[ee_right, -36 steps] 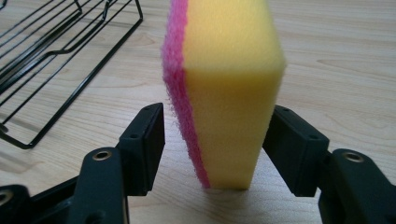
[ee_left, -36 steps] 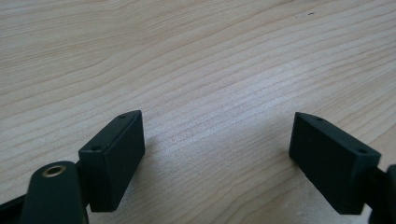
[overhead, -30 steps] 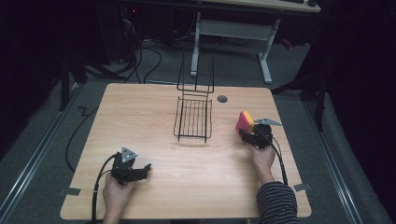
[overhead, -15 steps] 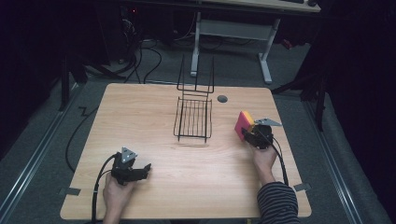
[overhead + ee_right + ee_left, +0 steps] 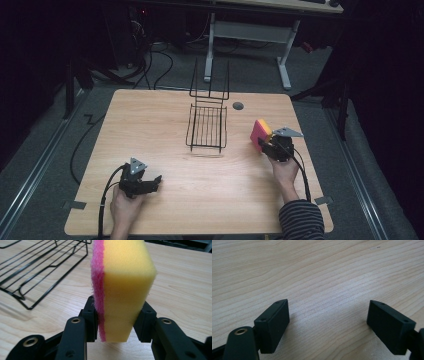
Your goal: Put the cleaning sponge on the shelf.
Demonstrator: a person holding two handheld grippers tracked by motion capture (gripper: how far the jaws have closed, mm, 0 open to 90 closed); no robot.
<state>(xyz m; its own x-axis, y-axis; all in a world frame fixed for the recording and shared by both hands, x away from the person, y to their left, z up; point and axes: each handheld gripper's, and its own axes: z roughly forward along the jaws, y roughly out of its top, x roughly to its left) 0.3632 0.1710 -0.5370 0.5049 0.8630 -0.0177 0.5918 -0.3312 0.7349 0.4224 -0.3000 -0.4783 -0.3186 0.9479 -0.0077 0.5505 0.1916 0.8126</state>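
My right gripper [image 5: 266,143] is shut on a sponge [image 5: 260,133] with a yellow foam side and a pink scouring side, held on edge above the right part of the table. In the right gripper view the sponge [image 5: 122,287] stands upright, squeezed between the two black jaws of the gripper [image 5: 117,315]. A black wire rack [image 5: 207,126] lies on the table to the sponge's left, also seen at the upper left as the rack [image 5: 37,267]. My left gripper [image 5: 155,181] rests near the front left of the table, open [image 5: 328,320], with bare wood between its jaws.
The wooden table [image 5: 165,120] has a round cable hole [image 5: 238,106] behind the rack. The rack's tall wire back [image 5: 210,80] rises at the far side. Cables and desk legs stand on the dark floor beyond the table.
The right gripper has carried the sponge slightly to the left, toward the rack. The left gripper has not moved.
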